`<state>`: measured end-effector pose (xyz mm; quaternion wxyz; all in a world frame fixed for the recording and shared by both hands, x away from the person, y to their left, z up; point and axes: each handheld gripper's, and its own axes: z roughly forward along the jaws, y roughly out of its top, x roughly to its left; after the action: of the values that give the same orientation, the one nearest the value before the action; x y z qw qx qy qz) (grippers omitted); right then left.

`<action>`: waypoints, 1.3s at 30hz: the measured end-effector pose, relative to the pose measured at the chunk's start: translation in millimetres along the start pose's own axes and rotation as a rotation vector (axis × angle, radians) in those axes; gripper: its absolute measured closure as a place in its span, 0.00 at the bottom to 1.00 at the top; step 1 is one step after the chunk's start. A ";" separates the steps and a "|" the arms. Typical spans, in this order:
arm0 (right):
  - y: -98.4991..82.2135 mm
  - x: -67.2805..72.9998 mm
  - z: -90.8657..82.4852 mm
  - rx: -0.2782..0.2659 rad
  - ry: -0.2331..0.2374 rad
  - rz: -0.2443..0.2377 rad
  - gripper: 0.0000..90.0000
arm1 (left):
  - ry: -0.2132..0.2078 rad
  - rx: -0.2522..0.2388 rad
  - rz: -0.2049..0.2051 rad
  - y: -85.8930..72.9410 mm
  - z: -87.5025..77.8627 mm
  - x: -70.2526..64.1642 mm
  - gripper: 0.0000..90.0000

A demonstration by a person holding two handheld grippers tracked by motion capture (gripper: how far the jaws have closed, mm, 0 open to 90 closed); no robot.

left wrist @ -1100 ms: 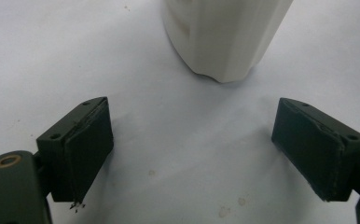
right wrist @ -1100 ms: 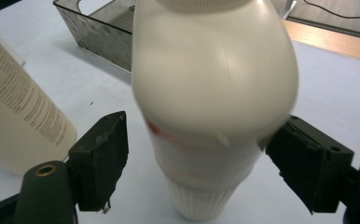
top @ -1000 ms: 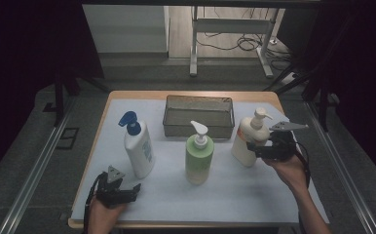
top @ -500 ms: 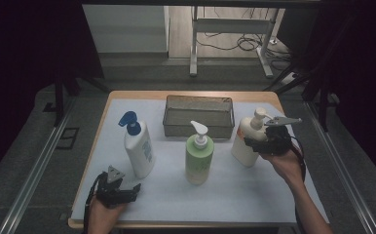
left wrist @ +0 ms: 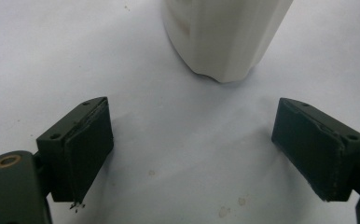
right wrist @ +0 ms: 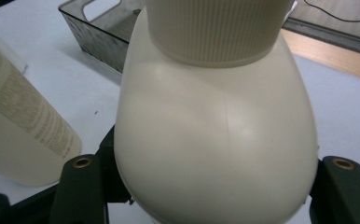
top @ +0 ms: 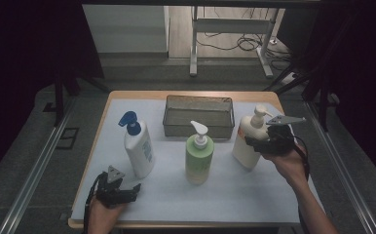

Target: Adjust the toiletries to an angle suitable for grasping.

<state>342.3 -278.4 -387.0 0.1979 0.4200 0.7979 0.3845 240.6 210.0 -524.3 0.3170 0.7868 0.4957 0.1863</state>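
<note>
A cream pump bottle (top: pixel 246 141) (right wrist: pixel 215 140) stands at the right of the white mat, leaning slightly. My right gripper (top: pixel 255 144) (right wrist: pixel 213 198) has just been closing its jaws, and they now press on both sides of the bottle's body below the ribbed collar. My left gripper (top: pixel 132 191) (left wrist: pixel 192 149) rests low at the mat's front left with its jaws wide open and nothing between them. The base of a white bottle with a blue pump (top: pixel 140 148) (left wrist: pixel 225 37) stands just ahead of it.
A pale green pump bottle (top: pixel 199 158) (right wrist: pixel 19 126) stands mid-mat, left of the cream one. A dark mesh basket (top: pixel 198 116) (right wrist: pixel 94 32) sits behind it at the back of the wooden table (top: pixel 127 95). Bare mat lies along the front.
The right gripper has edged in on the cream bottle and its jaws have narrowed onto it. The left gripper has not moved.
</note>
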 end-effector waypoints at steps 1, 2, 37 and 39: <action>1.5 0.7 -2.0 0.000 0.001 -0.002 0.41 | 0.000 0.000 -0.001 0.0 0.0 -0.1 0.13; 3.6 1.6 -4.3 0.001 0.003 -0.004 0.41 | 0.000 0.000 -0.001 0.0 0.0 -0.1 0.14; 73.6 18.4 -14.6 -0.054 0.027 -0.011 0.41 | -0.001 -0.002 -0.004 0.0 0.3 0.0 0.13; 76.4 19.1 -12.8 -0.060 0.027 -0.012 0.41 | -0.001 -0.002 -0.005 0.1 0.2 -0.1 0.13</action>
<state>362.8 -241.6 -319.3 0.2021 0.4039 0.7910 0.4127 240.7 209.8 -524.4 0.3183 0.7854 0.4973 0.1857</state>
